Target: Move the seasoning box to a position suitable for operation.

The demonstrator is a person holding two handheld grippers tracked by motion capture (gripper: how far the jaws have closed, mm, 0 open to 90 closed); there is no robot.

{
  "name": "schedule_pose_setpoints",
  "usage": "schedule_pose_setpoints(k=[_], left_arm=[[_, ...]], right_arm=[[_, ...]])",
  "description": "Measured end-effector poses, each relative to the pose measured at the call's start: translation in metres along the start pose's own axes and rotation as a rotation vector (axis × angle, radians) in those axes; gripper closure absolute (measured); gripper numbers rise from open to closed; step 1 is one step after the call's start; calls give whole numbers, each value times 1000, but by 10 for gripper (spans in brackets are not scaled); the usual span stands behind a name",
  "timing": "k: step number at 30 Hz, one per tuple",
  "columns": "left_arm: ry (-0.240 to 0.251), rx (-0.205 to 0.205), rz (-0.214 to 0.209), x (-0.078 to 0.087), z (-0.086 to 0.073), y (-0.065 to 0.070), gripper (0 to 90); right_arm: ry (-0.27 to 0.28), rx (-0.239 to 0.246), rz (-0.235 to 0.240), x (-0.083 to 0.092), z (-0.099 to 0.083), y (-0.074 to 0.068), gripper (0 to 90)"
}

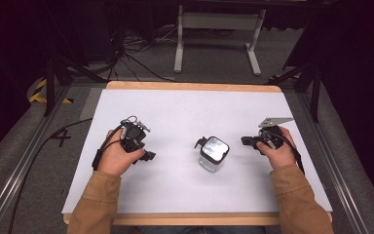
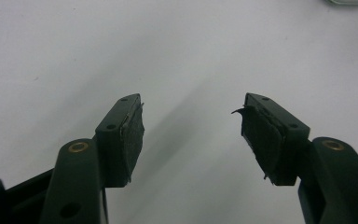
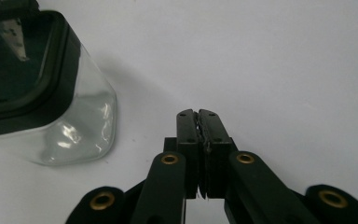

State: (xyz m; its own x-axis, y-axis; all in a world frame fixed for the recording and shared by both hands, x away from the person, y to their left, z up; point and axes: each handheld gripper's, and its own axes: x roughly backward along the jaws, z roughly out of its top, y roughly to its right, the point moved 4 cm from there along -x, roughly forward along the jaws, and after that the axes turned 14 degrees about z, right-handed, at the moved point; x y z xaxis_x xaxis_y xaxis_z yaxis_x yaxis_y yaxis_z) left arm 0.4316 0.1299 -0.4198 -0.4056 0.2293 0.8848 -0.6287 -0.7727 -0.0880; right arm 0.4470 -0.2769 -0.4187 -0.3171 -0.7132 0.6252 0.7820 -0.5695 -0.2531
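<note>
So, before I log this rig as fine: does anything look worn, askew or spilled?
Yes: the left gripper's pads look frayed, their edges peeling from the jaws. The clear jar stands upright on the table, nothing spilled.

In your right gripper view the jar [image 3: 51,102] is cut off by the top and left edges, so you see only part of its dark lid and one clear wall. Whether anything is inside the jar cannot be told. In the high view, the small black part [image 1: 200,143] just left of the jar's lid is too small to identify.
</note>
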Motion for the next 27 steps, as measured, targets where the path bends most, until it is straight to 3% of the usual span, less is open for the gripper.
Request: schedule_pose_setpoints(k=[6, 10, 20, 27], left_arm=[[53, -11, -2, 3, 3, 5, 361], [56, -27, 0, 7, 0, 8, 350], [80, -21, -15, 15, -6, 11, 350], [77, -21, -15, 14, -8, 11, 347]], right_arm=[[15, 18, 48, -9, 2, -5, 899], [11, 25, 81, -15, 5, -10, 899], [-36, 75, 154, -43, 13, -25, 890], [-61, 59, 179, -48, 11, -27, 892]])
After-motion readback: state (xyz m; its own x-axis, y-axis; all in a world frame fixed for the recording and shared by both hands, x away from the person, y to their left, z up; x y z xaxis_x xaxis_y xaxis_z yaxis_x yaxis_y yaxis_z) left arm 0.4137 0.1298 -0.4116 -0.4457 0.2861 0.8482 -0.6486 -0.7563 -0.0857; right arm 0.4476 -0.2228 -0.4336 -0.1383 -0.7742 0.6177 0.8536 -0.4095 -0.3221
